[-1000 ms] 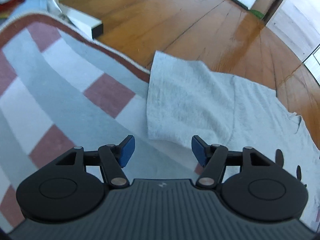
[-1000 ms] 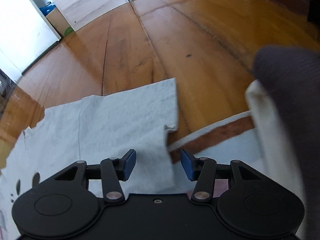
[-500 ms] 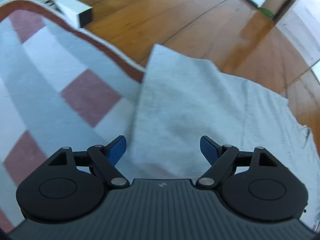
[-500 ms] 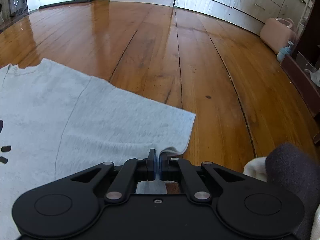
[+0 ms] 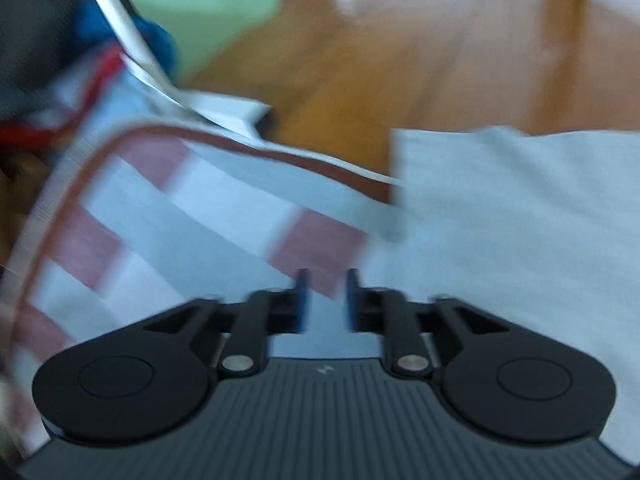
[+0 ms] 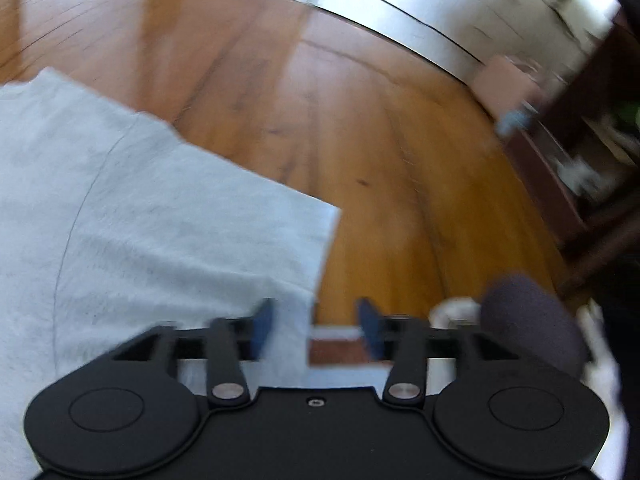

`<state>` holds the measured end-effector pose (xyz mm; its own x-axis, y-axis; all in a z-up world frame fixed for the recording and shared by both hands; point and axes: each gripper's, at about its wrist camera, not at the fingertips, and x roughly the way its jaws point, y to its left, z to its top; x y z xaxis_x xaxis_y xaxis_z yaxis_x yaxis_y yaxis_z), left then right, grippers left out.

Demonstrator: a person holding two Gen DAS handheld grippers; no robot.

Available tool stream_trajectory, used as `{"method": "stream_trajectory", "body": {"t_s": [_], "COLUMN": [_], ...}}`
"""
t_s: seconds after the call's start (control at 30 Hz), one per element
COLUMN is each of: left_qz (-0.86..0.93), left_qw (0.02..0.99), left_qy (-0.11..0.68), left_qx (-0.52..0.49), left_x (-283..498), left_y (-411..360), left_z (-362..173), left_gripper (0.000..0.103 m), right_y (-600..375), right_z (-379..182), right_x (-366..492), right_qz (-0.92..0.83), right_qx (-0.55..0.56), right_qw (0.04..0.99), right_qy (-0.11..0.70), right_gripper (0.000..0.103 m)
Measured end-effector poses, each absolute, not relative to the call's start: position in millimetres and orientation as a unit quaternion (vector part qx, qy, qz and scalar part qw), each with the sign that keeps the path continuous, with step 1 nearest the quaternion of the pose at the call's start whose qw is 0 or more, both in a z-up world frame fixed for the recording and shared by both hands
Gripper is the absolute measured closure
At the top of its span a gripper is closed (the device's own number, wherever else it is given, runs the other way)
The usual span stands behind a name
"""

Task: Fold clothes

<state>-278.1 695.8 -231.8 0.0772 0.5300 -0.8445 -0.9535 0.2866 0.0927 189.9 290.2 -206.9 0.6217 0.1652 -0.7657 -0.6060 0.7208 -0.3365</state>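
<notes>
Grey garment lying spread, partly on the checked rug and partly on the wooden floor.

The left hand-held gripper [image 5: 324, 300] is hovering over the checked rug [image 5: 168, 220] beside the grey garment [image 5: 520, 220], its jaws having just been narrowing with nothing between them. The right hand-held gripper [image 6: 316, 326] is straddling the garment's corner edge, jaws having just been widening, pads not pressing the cloth, above the wooden floor [image 6: 320, 112].

Open wooden floor [image 6: 360, 140] from twelve to two o'clock of the right view; dark furniture [image 6: 592, 128] blocks three, white box [image 5: 224, 110] crowds eleven, left view.
</notes>
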Motion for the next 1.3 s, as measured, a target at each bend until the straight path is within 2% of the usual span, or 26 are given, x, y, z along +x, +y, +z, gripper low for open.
{"method": "stream_trajectory", "body": {"t_s": [0.03,0.17,0.27,0.33,0.5,0.63,0.73,0.83,1.07,1.13,1.17,1.2,1.23,1.27,1.3], "left_qz": [0.507,0.382,0.308,0.274,0.24,0.246,0.2,0.195,0.203,0.196,0.181,0.172,0.167,0.167,0.173], "left_qw": [0.702,0.733,0.727,0.716,0.691,0.673,0.697,0.713,0.679,0.673,0.68,0.692,0.705,0.716,0.721], "left_qy": [0.41,0.453,0.532,0.578,0.636,0.636,0.579,0.562,0.584,0.59,0.588,0.585,0.582,0.582,0.587], "left_qx": [-0.287,-0.334,-0.306,-0.281,-0.247,-0.285,-0.372,-0.372,-0.396,-0.401,-0.4,-0.388,-0.37,-0.347,-0.325], "left_x": [-285.4,-296.5,-293.4,-292.6,-306.5,-332.1,-353.8,-366.7,-383.0,-387.2,-388.0,-387.9,-387.5,-386.5,-384.8], "left_y": [687.8,638.2,587.1,556.1,508.4,503.7,504.6,500.5,493.4,490.5,487.2,482.4,477.9,473.1,469.2], "left_z": [-226.6,-208.7,-202.8,-204.6,-214.3,-218.1,-209.3,-200.4,-213.8,-219.2,-219.3,-216.5,-212.2,-208.0,-204.5], "left_gripper": [0.046,0.045,0.035,0.033,0.028,0.028,0.031,0.032,0.027,0.029,0.034,0.04,0.055,0.067,0.071], "right_y": [283.2,229.3,193.3,169.5,123.8,81.6,52.4,30.8,16.5,20.1,22.0,24.9,27.9,32.0,36.2], "right_z": [-197.3,-156.3,-145.8,-139.0,-149.6,-173.5,-189.3,-201.1,-231.6,-230.8,-230.0,-225.3,-220.3,-213.9,-207.3], "right_x": [185.7,162.4,128.6,105.7,47.7,33.1,30.0,26.7,12.3,8.1,5.8,2.6,-0.3,-0.6,-0.6], "right_qz": [0.231,0.346,0.41,0.446,0.451,0.418,0.388,0.37,0.367,0.385,0.396,0.419,0.441,0.457,0.473], "right_qx": [-0.273,-0.098,-0.023,0.025,-0.022,-0.015,0.014,0.05,0.127,0.137,0.141,0.145,0.147,0.145,0.142], "right_qw": [0.852,0.792,0.707,0.643,0.606,0.596,0.593,0.585,0.515,0.5,0.492,0.484,0.476,0.482,0.488], "right_qy": [0.383,0.493,0.575,0.622,0.655,0.685,0.705,0.719,0.764,0.763,0.762,0.755,0.747,0.733,0.72], "right_gripper": [0.044,0.041,0.039,0.036,0.033,0.033,0.033,0.033,0.032,0.032,0.039,0.051,0.061,0.083,0.094]}}
